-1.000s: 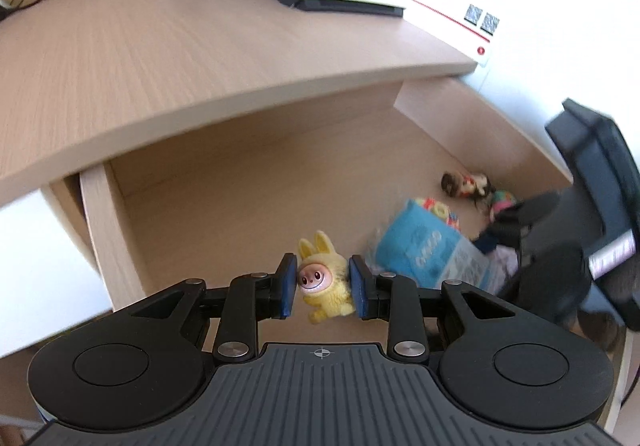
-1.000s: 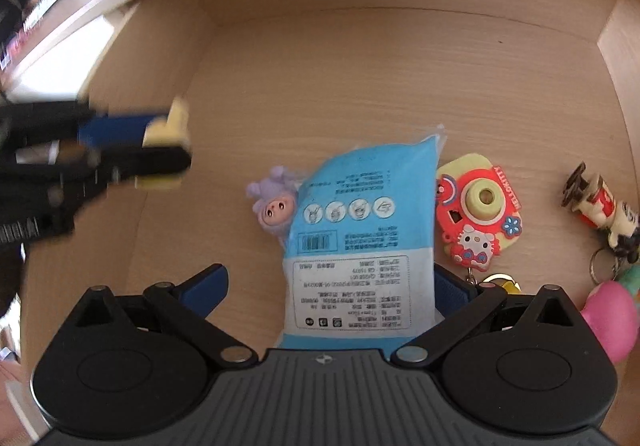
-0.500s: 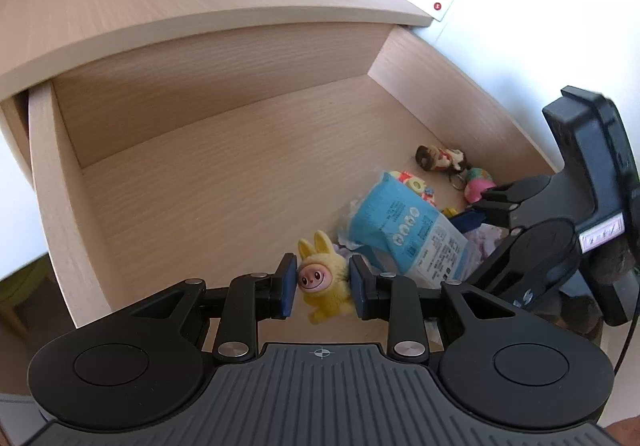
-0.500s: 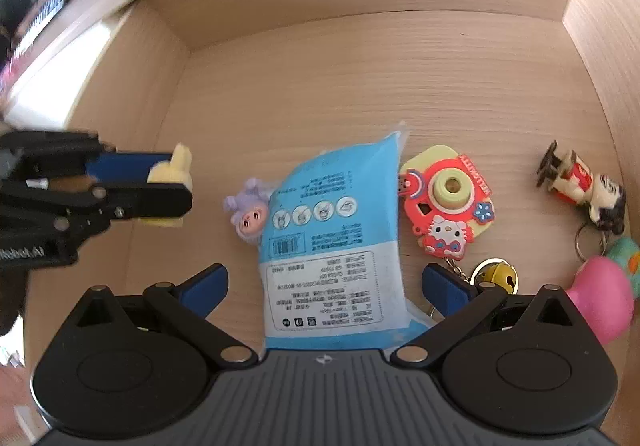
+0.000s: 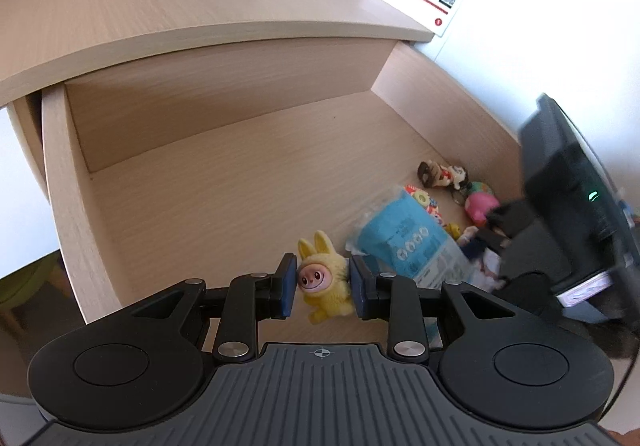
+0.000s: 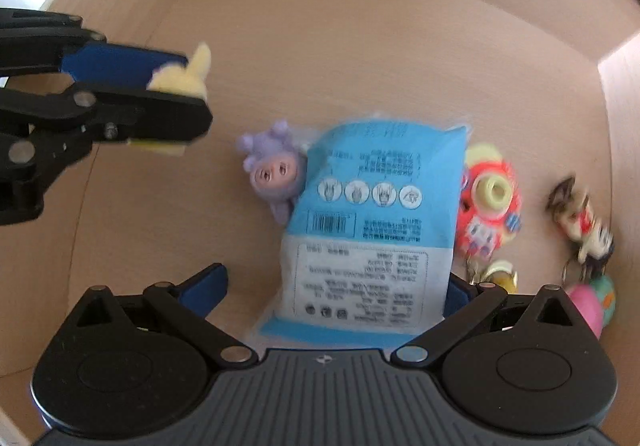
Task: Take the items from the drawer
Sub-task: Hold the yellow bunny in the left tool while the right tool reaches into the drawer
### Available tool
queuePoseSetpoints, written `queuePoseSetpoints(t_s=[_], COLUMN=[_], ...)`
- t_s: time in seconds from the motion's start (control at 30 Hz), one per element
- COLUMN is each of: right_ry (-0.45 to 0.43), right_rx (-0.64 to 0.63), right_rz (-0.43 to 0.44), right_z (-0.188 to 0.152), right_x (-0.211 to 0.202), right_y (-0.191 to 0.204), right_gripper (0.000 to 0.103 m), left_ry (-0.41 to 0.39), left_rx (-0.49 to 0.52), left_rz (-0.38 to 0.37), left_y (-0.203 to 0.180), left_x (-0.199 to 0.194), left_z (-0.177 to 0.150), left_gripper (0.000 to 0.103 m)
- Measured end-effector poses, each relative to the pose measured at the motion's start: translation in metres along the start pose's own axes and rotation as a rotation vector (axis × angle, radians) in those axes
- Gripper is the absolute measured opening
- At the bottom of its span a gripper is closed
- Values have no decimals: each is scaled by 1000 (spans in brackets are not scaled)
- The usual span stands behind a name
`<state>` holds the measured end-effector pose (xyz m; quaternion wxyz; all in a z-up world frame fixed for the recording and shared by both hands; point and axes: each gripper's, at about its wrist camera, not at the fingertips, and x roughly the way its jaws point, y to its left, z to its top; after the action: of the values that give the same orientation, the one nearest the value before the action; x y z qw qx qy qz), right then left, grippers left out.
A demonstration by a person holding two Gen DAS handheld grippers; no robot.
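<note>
My left gripper [image 5: 322, 286] is shut on a yellow bunny plush [image 5: 326, 278] and holds it above the floor of the open wooden drawer [image 5: 64, 205]. In the right wrist view the same plush [image 6: 182, 79] shows between the left gripper's blue pads at the upper left. My right gripper [image 6: 332, 286] points down into the drawer. It is open wide, and its jaws stand on either side of the near end of a blue and white packet [image 6: 372, 213] without pressing on it. A purple plush [image 6: 272, 169] lies against the packet's left edge.
Right of the packet lie a red toy camera [image 6: 490, 197], a small figurine keychain [image 6: 580, 217], a yellow bell [image 6: 500, 274] and a pink egg toy [image 6: 586, 306], close to the drawer's right wall. The desk top [image 5: 140, 5] overhangs the drawer's back.
My right gripper has shifted sideways and turned a little over the blue packet, which now looks closer. The left gripper keeps the yellow plush and has only tilted slightly.
</note>
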<state>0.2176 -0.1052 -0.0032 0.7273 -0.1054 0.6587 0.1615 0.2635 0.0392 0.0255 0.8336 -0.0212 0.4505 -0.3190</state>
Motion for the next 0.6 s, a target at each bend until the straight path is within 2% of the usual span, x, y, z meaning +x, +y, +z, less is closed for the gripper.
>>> queuePoseSetpoints(t_s=[0.03,0.1,0.2,0.27,0.4,0.6], right_ry=[22,10,-3,6,76,136], right_rx=[36,88,95,70,11,-47], right_rz=[18,50,117,163,203,203], right_z=[-3,-14,-33,-41,-45,-35], right_x=[-3,-16,-33,-38,-26,-14], right_y=[-3,-3,10,24,50,63], right_gripper=[103,103,103,102,83,82], left_ry=[-3,-6,-7,-12,-11,-10], left_rx=[-2,-4,-6,-11,-8,-10], left_rz=[-5,-9,-14,-24,-22,-32], left_y=[1,1,2,3,3,5], left_x=[0,-1,-1,-2,-2,-2], left_z=[0,0,-1,-1,-2,-4], left_gripper=[32,32,32,32,32,32])
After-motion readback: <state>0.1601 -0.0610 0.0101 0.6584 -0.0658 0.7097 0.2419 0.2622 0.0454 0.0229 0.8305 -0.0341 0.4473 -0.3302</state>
